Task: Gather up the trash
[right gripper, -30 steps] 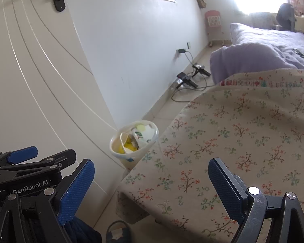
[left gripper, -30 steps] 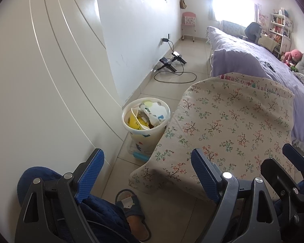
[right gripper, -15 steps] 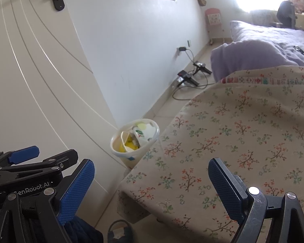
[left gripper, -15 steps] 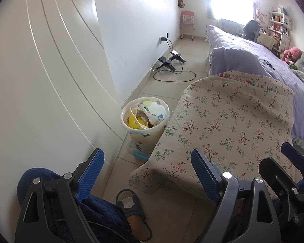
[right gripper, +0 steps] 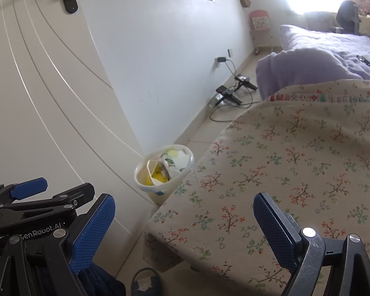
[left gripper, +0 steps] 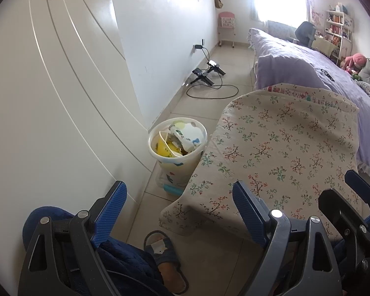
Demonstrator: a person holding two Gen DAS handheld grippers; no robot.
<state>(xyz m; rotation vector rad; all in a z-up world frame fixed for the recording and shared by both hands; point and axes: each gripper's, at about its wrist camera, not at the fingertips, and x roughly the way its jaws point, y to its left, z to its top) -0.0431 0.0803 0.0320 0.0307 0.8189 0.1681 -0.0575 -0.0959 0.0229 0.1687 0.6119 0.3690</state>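
Observation:
A cream waste bin (left gripper: 177, 159) stands on the floor between the white wardrobe and a table draped in a floral cloth (left gripper: 283, 153). It holds crumpled paper and yellow scraps (left gripper: 164, 148). It also shows in the right wrist view (right gripper: 164, 172). My left gripper (left gripper: 180, 212) is open and empty, held above the floor short of the bin. My right gripper (right gripper: 182, 229) is open and empty over the near corner of the floral cloth (right gripper: 296, 172). The left gripper (right gripper: 29, 197) shows at the left edge of the right wrist view.
A white wardrobe (left gripper: 61, 98) runs along the left. Black chargers and cables (left gripper: 206, 74) lie on the floor by the wall. A purple bed (left gripper: 308, 69) lies beyond the table. A person's slippered foot (left gripper: 165, 256) is below the left gripper.
Both views have shifted only slightly; the bin and the table sit a little lower in the right wrist view. Both grippers stay open.

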